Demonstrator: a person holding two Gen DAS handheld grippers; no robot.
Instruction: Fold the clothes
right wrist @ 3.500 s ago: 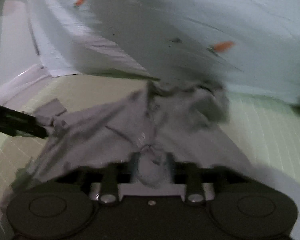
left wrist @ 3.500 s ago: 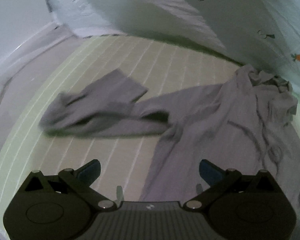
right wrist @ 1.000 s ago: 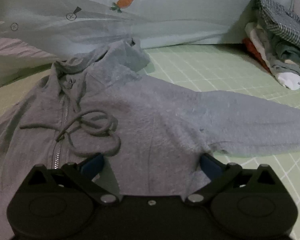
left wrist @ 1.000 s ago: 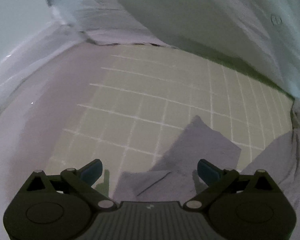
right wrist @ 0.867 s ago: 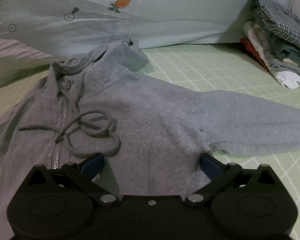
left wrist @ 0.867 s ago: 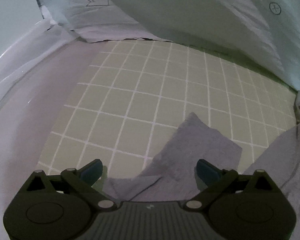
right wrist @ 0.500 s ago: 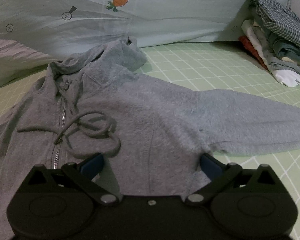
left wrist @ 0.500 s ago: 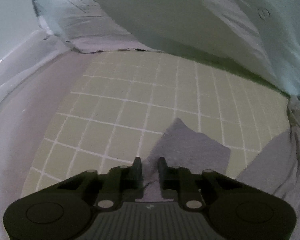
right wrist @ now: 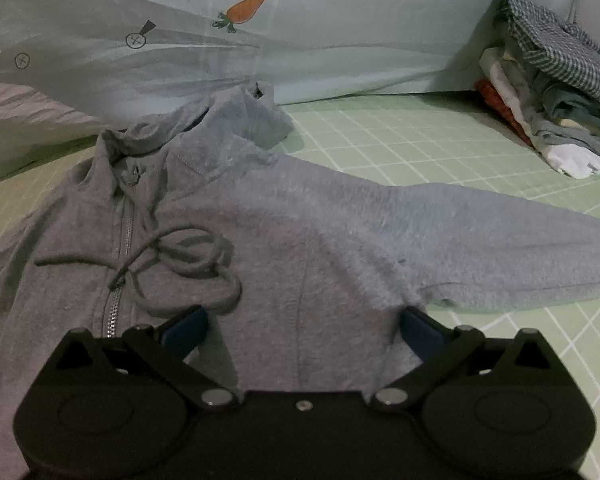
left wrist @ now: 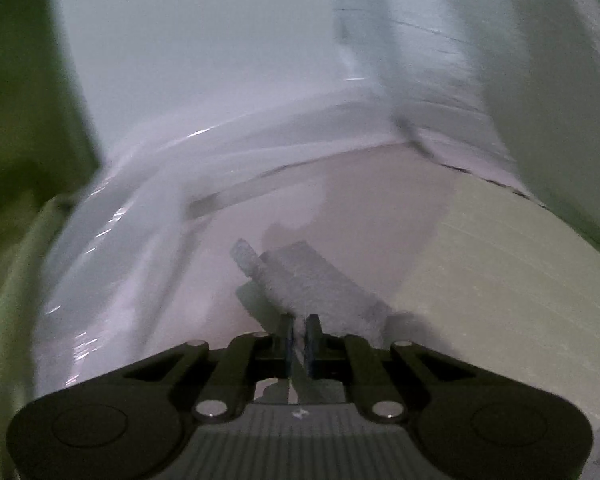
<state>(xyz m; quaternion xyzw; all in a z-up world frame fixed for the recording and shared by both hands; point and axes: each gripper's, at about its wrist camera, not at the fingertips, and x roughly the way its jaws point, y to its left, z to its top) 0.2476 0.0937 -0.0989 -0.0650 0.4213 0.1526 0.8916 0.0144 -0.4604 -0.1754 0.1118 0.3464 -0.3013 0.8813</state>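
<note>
Grey sleeve cuff (left wrist: 300,276) sits pinched between the closed fingers of the left gripper (left wrist: 298,334), lifted above the pale sheet (left wrist: 364,208). Right gripper (right wrist: 304,322) hovers with fingers spread wide over the grey hoodie (right wrist: 292,240), which lies flat on the green checked mat (right wrist: 412,144), near a clothes pile (right wrist: 548,96).

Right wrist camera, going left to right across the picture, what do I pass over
Hoodie zipper → looped drawstring → the hoodie's outstretched sleeve → pile of folded clothes at the far right.
</note>
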